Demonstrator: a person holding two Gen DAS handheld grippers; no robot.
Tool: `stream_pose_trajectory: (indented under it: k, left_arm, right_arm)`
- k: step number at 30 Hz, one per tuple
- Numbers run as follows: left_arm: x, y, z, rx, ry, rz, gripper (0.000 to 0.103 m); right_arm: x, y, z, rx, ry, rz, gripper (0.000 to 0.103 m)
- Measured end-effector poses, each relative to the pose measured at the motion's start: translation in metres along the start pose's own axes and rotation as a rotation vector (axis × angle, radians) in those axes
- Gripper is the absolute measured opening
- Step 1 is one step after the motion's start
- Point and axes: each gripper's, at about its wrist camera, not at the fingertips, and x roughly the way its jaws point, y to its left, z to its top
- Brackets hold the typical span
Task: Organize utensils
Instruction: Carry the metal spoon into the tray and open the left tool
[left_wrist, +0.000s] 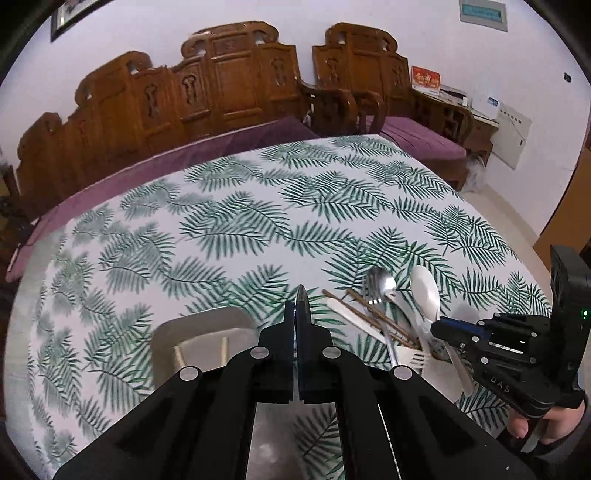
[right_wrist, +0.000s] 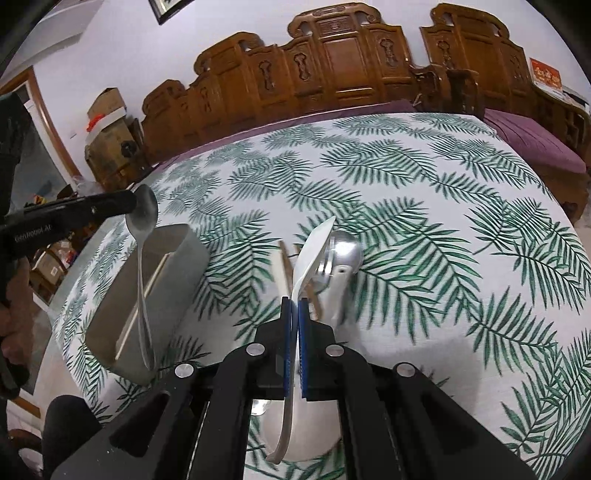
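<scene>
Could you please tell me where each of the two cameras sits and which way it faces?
Left wrist: rides the left gripper, shut on a metal spoon, facing across the table toward the wooden bench; the right gripper shows.
Right wrist: rides the right gripper, shut on a white spoon, facing likewise.
Shared: gray tray, utensil pile.

The left gripper (left_wrist: 300, 295) hangs above the near left part of the desk, its jaws pressed together on a metal spoon (right_wrist: 142, 236) that dangles handle-down from them. The right gripper (right_wrist: 295, 306) sits lower over the near middle of the desk, its blue-padded jaws closed on a white plastic spoon (right_wrist: 314, 243), bowl pointing forward. Bare fingers (left_wrist: 517, 430) grip the right gripper's handle from below.
</scene>
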Motion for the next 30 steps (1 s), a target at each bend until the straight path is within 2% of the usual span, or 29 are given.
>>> stream_pose_trajectory:
  k: [9, 16, 23, 30]
  left_arm:
    - [-0.020, 0.038, -0.010, -0.030, -0.018, 0.049, 0.000]
    - [-0.023, 0.070, -0.014, -0.045, -0.019, 0.103, 0.000]
    - [0.004, 0.084, -0.029, -0.025, 0.040, 0.133, 0.000]
    - [0.041, 0.084, -0.048, -0.039, 0.113, 0.110, 0.000]
  right_arm:
    - [-0.005, 0.033, -0.002, -0.057, -0.014, 0.022, 0.005]
    - [-0.002, 0.038, -0.004, -0.074, -0.003, 0.024, 0.005]
    - [-0.001, 0.038, -0.004, -0.080, 0.001, 0.030, 0.005]
    - [0.000, 0.036, -0.005, -0.082, 0.001, 0.027, 0.005]
